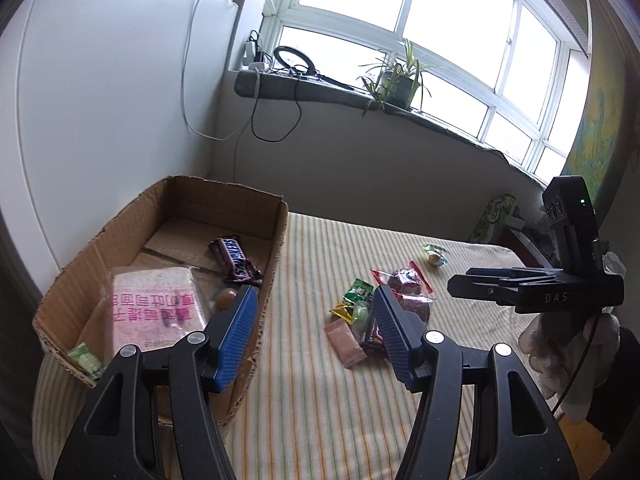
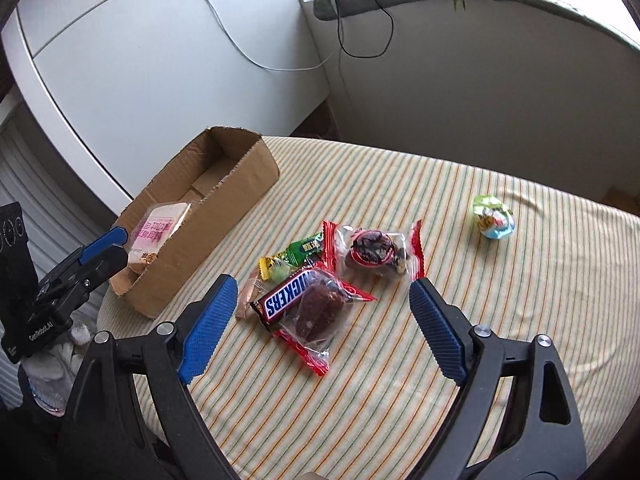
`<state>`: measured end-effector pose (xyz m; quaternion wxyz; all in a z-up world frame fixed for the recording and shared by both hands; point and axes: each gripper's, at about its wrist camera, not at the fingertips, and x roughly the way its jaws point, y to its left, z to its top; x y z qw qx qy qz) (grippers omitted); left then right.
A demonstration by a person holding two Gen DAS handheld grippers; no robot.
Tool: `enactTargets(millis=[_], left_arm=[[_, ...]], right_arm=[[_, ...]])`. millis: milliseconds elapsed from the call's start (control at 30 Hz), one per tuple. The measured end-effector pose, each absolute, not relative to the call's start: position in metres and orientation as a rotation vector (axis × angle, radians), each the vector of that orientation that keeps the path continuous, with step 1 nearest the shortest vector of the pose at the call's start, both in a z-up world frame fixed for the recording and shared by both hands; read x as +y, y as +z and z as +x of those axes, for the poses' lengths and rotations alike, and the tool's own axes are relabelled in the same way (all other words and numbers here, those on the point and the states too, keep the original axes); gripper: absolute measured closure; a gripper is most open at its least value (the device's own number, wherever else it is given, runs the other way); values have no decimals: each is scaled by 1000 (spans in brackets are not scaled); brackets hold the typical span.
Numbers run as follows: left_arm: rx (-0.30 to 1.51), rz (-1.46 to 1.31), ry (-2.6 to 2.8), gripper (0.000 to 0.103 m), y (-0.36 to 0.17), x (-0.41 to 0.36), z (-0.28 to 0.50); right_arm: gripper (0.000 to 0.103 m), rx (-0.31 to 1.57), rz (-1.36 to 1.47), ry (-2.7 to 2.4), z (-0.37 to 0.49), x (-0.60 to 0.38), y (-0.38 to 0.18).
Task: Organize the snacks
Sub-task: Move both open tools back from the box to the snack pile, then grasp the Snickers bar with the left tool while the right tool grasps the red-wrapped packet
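On the striped-cloth table (image 2: 400, 400), the open brown cardboard box (image 2: 224, 216) sits out at ten o'clock from the snack heap. In it, a clear-wrapped pink bread block (image 1: 154, 300) lies nearest, a dark Snickers bar (image 1: 236, 260) behind it, a small green sweet (image 1: 86, 360) in the near corner. The heap holds a second Snickers bar (image 2: 288, 298) under a red-edged clear cake packet (image 2: 320, 320), with another cake packet (image 2: 376, 252) at one o'clock. A lone green-and-blue wrapped candy (image 2: 494, 218) lies well apart at two o'clock.

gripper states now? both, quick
Left gripper: jaws open, holding nothing, by the box.
Right gripper: jaws open, holding nothing, over the snack pile.
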<state>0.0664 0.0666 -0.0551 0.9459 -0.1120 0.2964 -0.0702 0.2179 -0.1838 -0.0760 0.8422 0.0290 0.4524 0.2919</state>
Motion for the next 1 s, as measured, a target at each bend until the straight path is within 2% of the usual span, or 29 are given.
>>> enactTargets(millis=[67,133,233,300,333,400,467,633,767,800,833,1000], left_arm=[[613,-210,-160,43,-57,59,69],[624,-193,-176,43,-60,51,73],[636,-173,-203,44,-63,38,78],[652,-158,-229,58,-66,30,82],[661,-149,-239,59,-67,26,84],[675,-125,-254,71,-70,17,88],[693,-108,-268,72,-75,10,93],[737,-73,-291,73,-86,-5,105],[782,-63,-296,79,-98,-10,116],[793,-62,-299,79,-101,-10,118],[803,-61,-298,79,-103,-10,120],[839,-58,-309,79,-109,-12,128]], right_arm=[[15,983,100,617,220,-186,-83],[28,1013,122,619,222,-185,-91],[32,1052,149,621,226,-182,-102],[33,1069,166,626,229,-181,-108],[33,1075,178,631,230,-181,-110],[41,1082,188,628,232,-181,-114],[45,1093,200,620,235,-182,-118],[46,1134,238,651,241,-181,-129],[46,1153,219,654,242,-176,-137],[51,1160,222,660,243,-176,-140],[62,1168,232,670,244,-176,-143],[65,1161,265,670,245,-188,-144]])
